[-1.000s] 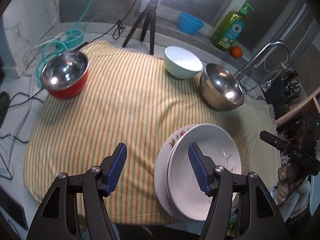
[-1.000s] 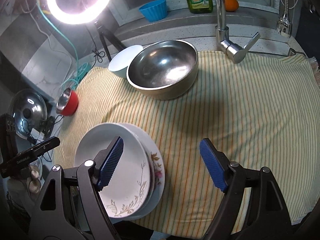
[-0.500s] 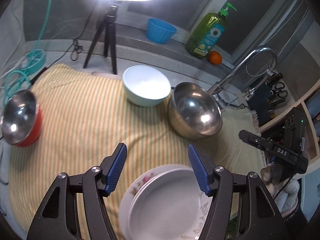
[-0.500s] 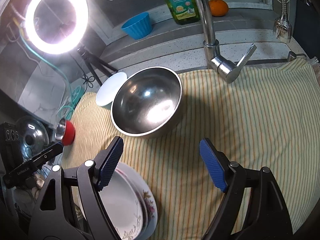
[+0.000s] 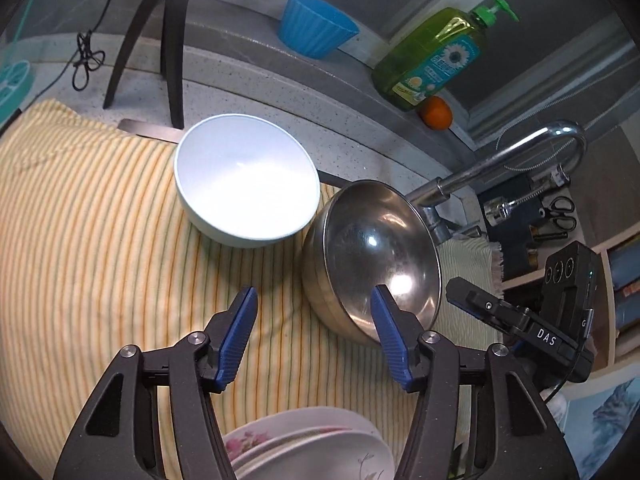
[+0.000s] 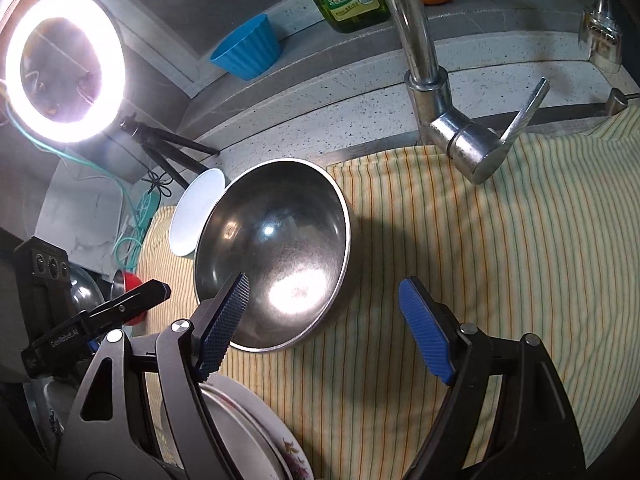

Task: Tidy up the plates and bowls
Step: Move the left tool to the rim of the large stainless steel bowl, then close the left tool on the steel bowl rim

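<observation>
A large steel bowl point(image 5: 372, 256) point(image 6: 276, 256) sits on the striped yellow cloth point(image 5: 80, 240), and a white bowl point(image 5: 244, 184) point(image 6: 196, 216) stands just left of it. My left gripper point(image 5: 313, 304) hovers at the steel bowl's left rim. Its jaws are closing, that rim shows in the gap, and the pads do not press on it. From the other side, my right gripper point(image 6: 322, 296) stands open over the same bowl's right rim. Stacked floral plates point(image 5: 312, 452) point(image 6: 256, 432) lie under both grippers at the near edge. A small red bowl point(image 6: 128, 284) is far left.
A faucet point(image 6: 424, 80) rises right behind the steel bowl. A ring light point(image 6: 64, 68) on a tripod point(image 5: 168, 40) stands at the back left. A blue cup point(image 5: 316, 32), a green soap bottle point(image 5: 432, 60) and an orange point(image 5: 438, 112) line the back ledge.
Both grippers moved forward from over the plates to the steel bowl. The plates slid to the bottom edge, the red bowl left the left wrist view, and the left jaws narrowed slightly.
</observation>
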